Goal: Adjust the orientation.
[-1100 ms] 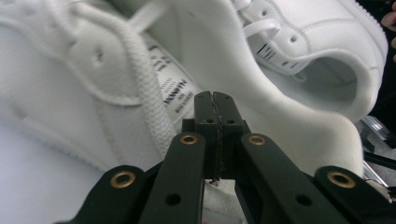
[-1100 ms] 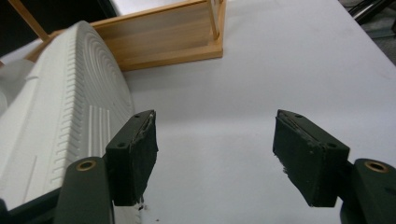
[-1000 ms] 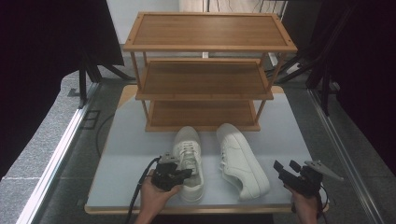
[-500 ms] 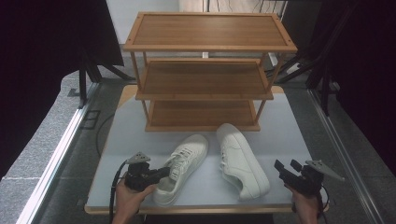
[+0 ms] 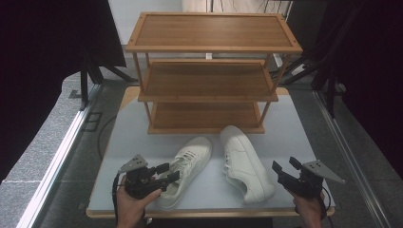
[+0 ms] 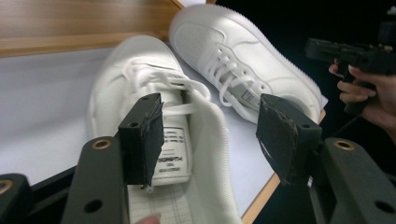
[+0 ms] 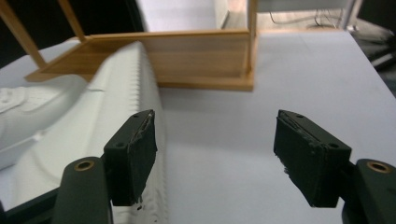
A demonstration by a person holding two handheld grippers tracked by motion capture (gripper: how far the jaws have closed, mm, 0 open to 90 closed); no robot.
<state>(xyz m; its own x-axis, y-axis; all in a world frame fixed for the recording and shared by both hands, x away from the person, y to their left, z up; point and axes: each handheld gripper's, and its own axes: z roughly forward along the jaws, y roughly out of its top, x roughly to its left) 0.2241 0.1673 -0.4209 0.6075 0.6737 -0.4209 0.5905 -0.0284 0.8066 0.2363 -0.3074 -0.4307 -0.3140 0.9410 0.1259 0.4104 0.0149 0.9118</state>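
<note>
At the bottom left of the high view, the left gripper (image 5: 167, 172) stands just at the heel of the left shoe (image 5: 187, 168). Its jaws have just been opening, and in the left gripper view they stand apart: one pad (image 6: 148, 135) lies over the heel opening of this shoe (image 6: 154, 121), the other pad hangs beyond the heel wall, and neither presses on it. So the shoe is released and lies on the grey table (image 5: 133, 137), its toe turned to the upper right.

At the bottom right of the high view, the right gripper (image 5: 285, 167) is also spread and holds nothing. It waits just beside the heel of the right shoe (image 5: 244, 164). In the right gripper view the ribbed side of this shoe (image 7: 116, 112) passes close by the left-hand jaw.

I judge that the work in hand is to bring the shoes to the wooden rack (image 5: 209, 80), which stands farther up in the frame, all three shelves bare. To do it well, each gripper should close over a heel wall, one pad inside and one outside. The shoe should then be lifted level and slid toe first onto the lowest shelf (image 5: 204, 116), clear of the thin posts.
</note>
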